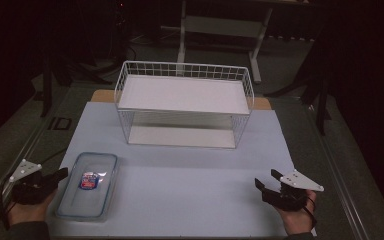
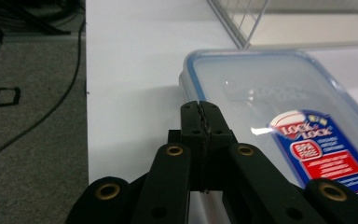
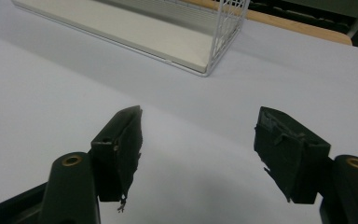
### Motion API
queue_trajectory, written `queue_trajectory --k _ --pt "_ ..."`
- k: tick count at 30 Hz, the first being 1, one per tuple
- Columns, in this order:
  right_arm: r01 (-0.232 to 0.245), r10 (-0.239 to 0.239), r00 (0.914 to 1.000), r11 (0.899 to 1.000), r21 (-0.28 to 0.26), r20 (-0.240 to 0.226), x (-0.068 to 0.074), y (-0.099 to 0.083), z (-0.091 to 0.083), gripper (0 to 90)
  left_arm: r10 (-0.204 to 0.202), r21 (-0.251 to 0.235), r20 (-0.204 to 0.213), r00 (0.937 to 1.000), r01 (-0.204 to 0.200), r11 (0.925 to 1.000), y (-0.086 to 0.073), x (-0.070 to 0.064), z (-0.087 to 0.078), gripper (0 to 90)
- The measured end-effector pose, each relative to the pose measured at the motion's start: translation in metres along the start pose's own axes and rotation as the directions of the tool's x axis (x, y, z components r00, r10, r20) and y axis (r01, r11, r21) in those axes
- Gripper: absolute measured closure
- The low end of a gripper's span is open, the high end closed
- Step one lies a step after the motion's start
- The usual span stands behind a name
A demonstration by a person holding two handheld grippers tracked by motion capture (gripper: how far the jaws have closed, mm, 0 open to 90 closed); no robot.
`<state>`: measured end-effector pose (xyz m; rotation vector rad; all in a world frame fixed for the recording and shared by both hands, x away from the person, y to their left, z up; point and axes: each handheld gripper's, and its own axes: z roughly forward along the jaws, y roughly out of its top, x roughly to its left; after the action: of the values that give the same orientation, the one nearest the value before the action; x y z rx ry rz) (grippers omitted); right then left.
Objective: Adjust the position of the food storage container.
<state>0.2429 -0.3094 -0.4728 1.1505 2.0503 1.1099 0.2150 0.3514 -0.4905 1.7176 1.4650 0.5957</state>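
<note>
Container (image 1: 87, 186) lies lower left in the high view, left gripper (image 1: 60, 175) just beside its left edge, wire rack (image 1: 184, 102) at centre, right gripper (image 1: 267, 181) lower right over bare sheet. Left gripper view: jaws pressed together, empty, at the lid's rim (image 2: 189, 79); a closed nudge could skid the container. Right gripper view: jaws wide apart, open room ahead, rack corner (image 3: 207, 70) upper centre.

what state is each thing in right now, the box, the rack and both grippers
left gripper: shut, empty, jaws pressed together beside the container
right gripper: open, empty, above bare table
plastic container: lid on, lying flat on the table
wire rack: upright, both shelves bare
</note>
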Motion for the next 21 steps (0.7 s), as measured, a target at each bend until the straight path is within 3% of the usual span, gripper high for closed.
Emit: queue_trajectory --k 3,10,13,15,17,19,20,21 --pt "-0.005 0.005 1.0000 1.000 -0.005 0.001 -0.001 0.000 -0.001 31.1 0.016 0.027 0.002 0.9999 -0.016 0.9995 -0.001 -0.001 0.002 89.9" --pt "0.000 0.000 1.0000 1.000 -0.001 0.001 0.000 0.000 0.000 30.7 0.013 0.060 0.009 0.9999 -0.013 0.9981 -0.006 -0.002 -0.002 89.9" --pt "0.001 -0.001 1.0000 1.000 -0.001 0.001 0.000 0.000 0.000 30.7 0.039 0.075 0.031 0.9987 -0.042 0.9963 -0.005 -0.008 -0.002 89.9" --pt "0.003 -0.003 1.0000 1.000 -0.004 0.001 0.001 0.001 0.000 30.7 0.095 0.095 0.062 0.9935 -0.101 0.9904 -0.004 -0.020 0.000 89.9" --pt "0.003 -0.003 1.0000 1.000 -0.004 0.001 0.001 0.001 0.000 30.7 0.105 0.098 0.074 0.9917 -0.112 0.9888 -0.003 -0.024 0.001 89.9" --pt "0.004 -0.004 1.0000 1.000 -0.003 0.001 0.001 0.001 0.000 30.7 0.136 0.105 0.106 0.9850 -0.147 0.9835 -0.002 -0.032 0.002 89.9" --pt "0.003 -0.003 1.0000 1.000 -0.004 0.000 0.001 0.001 0.000 30.7 0.155 0.099 0.148 0.9767 -0.171 0.9804 -0.001 -0.040 0.003 89.9" --pt "0.003 -0.003 1.0000 1.000 -0.004 0.000 0.001 0.001 0.000 30.7 0.155 0.099 0.148 0.9767 -0.171 0.9804 -0.001 -0.040 0.003 89.9"
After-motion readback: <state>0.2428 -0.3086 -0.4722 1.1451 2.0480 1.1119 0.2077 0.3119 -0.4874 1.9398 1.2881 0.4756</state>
